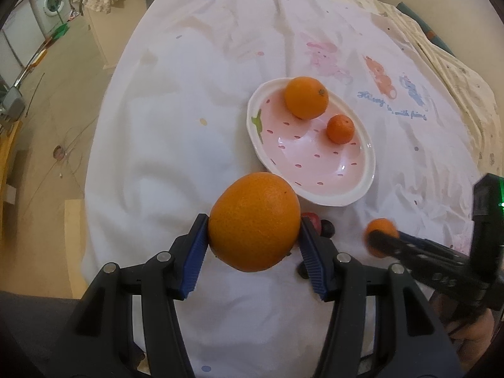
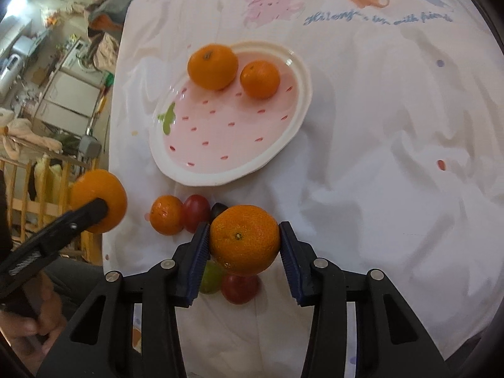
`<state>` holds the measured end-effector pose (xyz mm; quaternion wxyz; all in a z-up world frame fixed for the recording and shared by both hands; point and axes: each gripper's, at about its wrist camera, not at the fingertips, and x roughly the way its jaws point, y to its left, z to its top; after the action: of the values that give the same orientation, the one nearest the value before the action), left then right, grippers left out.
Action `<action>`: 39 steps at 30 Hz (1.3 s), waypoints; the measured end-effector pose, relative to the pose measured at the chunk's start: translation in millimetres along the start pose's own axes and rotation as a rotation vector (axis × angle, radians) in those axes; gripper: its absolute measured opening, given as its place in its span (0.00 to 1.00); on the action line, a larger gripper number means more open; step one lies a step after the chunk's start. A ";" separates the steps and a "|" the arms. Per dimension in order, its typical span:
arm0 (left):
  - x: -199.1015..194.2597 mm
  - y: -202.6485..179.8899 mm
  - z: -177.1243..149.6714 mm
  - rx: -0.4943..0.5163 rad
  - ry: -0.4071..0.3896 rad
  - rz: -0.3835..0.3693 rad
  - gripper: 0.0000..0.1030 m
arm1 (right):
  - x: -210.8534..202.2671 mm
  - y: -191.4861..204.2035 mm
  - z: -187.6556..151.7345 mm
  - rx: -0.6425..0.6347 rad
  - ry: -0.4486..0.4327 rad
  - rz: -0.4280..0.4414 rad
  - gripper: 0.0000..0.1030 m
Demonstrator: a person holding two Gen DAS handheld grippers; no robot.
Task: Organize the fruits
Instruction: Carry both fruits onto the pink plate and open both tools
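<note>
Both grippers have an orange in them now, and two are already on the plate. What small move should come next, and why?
Probably carry the left gripper forward over the pink strawberry-patterned plate and set its large orange on the bare near half. The two oranges there sit at the far end, so there is room. The right gripper, shut on a smaller orange, can follow.

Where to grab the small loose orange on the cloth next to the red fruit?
Probably across its widest middle, coming down from above. The small orange is round and sits on the cloth, with a red fruit touching its right side in the right wrist view. Set the pads on its near and far sides, which look bare. Both tongs already hold oranges.
</note>
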<state>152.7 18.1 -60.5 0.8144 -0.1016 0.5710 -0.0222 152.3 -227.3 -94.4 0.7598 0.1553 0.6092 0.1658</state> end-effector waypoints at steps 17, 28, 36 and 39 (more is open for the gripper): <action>1.8 -6.7 6.1 0.009 -0.079 0.070 0.51 | -76.5 -33.0 3.1 0.095 -0.229 0.060 0.44; -8.6 -22.8 21.4 0.056 -0.102 0.105 0.51 | -102.0 -30.4 38.3 0.078 -0.309 0.142 0.44; -18.1 -37.8 58.7 0.104 -0.137 0.116 0.51 | -95.0 -27.7 73.4 0.080 -0.313 0.174 0.44; -16.2 -42.8 71.3 0.122 -0.141 0.117 0.51 | -90.9 -22.4 84.3 0.068 -0.313 0.167 0.44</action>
<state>217.1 -11.3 -14.0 0.8572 -0.0195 0.5147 -0.0019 217.6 -290.3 -7.1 0.8233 0.2549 0.4734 0.1816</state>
